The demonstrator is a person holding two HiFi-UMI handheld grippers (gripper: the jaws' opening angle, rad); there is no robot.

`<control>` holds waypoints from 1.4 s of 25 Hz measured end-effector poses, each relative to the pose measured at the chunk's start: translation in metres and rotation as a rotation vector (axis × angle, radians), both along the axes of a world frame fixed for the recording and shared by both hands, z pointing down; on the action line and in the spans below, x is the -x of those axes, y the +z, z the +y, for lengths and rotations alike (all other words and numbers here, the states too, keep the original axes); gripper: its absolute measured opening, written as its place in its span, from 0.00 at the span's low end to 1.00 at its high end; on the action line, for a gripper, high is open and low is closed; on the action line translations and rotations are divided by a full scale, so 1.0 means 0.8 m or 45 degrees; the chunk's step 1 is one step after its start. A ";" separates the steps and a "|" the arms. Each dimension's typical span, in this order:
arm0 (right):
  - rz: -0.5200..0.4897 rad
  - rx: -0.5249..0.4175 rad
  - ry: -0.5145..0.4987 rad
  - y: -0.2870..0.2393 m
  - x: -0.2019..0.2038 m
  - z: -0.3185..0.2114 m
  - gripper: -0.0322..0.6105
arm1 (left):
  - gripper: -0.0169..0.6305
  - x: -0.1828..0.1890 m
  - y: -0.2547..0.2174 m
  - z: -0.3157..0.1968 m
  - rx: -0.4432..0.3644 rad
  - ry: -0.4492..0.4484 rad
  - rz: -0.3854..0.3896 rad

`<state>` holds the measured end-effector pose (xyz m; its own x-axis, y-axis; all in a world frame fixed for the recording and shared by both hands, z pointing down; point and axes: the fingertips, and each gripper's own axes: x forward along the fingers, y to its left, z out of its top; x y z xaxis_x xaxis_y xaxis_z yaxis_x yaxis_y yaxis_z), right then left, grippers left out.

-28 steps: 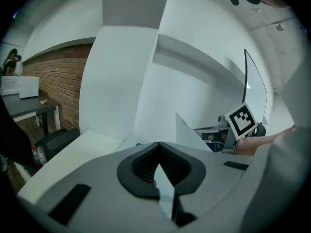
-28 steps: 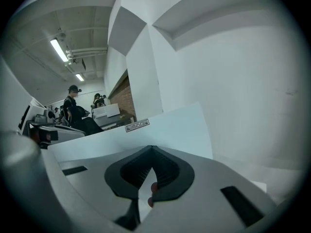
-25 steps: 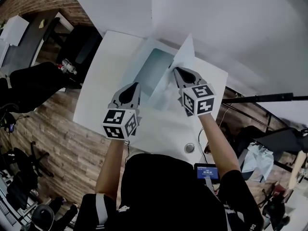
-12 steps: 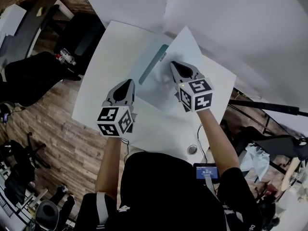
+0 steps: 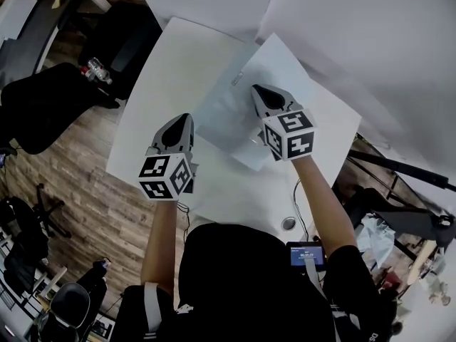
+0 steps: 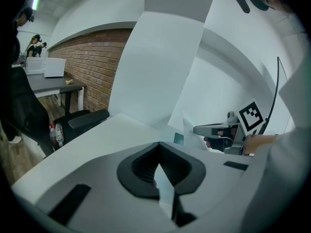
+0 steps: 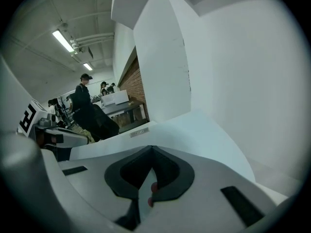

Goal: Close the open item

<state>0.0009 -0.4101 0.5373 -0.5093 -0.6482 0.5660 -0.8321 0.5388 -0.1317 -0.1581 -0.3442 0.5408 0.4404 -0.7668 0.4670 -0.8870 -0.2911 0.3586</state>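
Head view: left hand-held gripper [image 5: 183,120], right hand-held gripper [image 5: 256,91] both clenched; folder [image 5: 226,114] label [image 5: 237,79] illegible.

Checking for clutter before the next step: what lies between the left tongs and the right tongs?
In the head view, only the white folder, lying flat on the table, fills the stretch between the left tongs and the right tongs.

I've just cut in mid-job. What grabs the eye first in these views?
The right gripper, jaws together, sits over a big white folder whose cover lies almost flat on the white table. This is in the middle of the head view. The left gripper, jaws also together, hovers just left of the folder over bare table. A black office chair stands on the wood floor at the left.
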 end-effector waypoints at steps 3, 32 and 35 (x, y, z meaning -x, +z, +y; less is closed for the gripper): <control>0.001 0.021 -0.009 0.013 0.008 -0.008 0.11 | 0.04 0.008 0.011 -0.003 0.018 -0.012 0.002; 0.025 0.137 -0.068 0.095 0.047 -0.038 0.11 | 0.04 0.017 0.089 -0.012 0.153 -0.023 0.019; 0.022 0.140 -0.066 0.097 0.045 -0.039 0.11 | 0.04 0.012 0.091 -0.012 0.154 -0.011 0.013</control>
